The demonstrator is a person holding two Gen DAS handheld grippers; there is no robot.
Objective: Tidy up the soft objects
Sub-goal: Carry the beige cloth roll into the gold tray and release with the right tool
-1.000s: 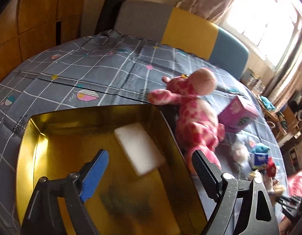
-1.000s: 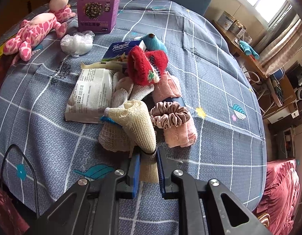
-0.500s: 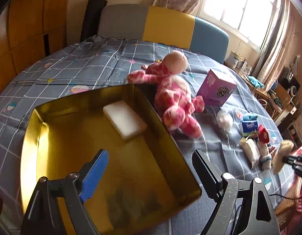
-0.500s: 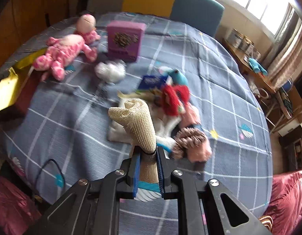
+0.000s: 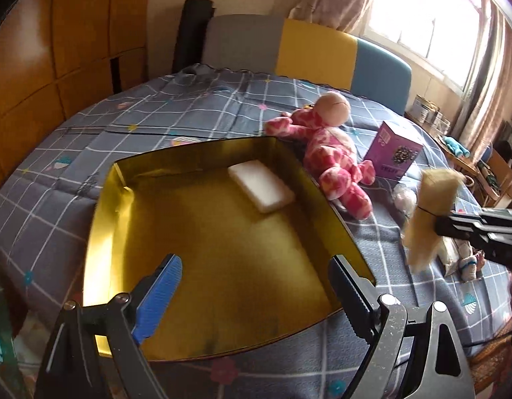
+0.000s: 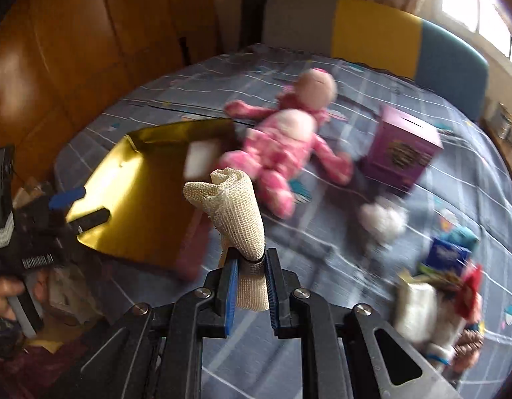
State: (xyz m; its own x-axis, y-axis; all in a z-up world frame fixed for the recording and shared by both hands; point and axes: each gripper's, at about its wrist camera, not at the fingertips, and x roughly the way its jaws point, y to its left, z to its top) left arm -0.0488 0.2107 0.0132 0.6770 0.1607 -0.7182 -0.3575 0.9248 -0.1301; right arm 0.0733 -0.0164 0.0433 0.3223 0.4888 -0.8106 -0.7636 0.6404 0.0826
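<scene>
1. The right gripper [image 6: 251,294] is clamping a rolled beige mesh cloth [image 6: 237,212] between its two fingers; the roll is standing upright above the fingertips, lifted clear of the bed [image 6: 322,349].
2. In the left wrist view the same beige mesh cloth [image 5: 428,212] is hanging in the air to the right of the gold tray [image 5: 99,226], just beside the tray's right wall but not over it.
3. The left gripper [image 5: 252,296] is hovering over the near end of the gold tray with its fingers spread wide apart and nothing between them.
4. A white foam block [image 5: 260,186] is lying inside the tray, close to its far right corner.
5. A pink plush toy [image 5: 329,156] is lying on the bed, just beyond the tray's right wall.
6. A purple box [image 5: 393,154] is standing to the right of the plush toy.
7. A heap of small soft items [image 6: 435,299] is lying on the bed at the right, too blurred to identify.
</scene>
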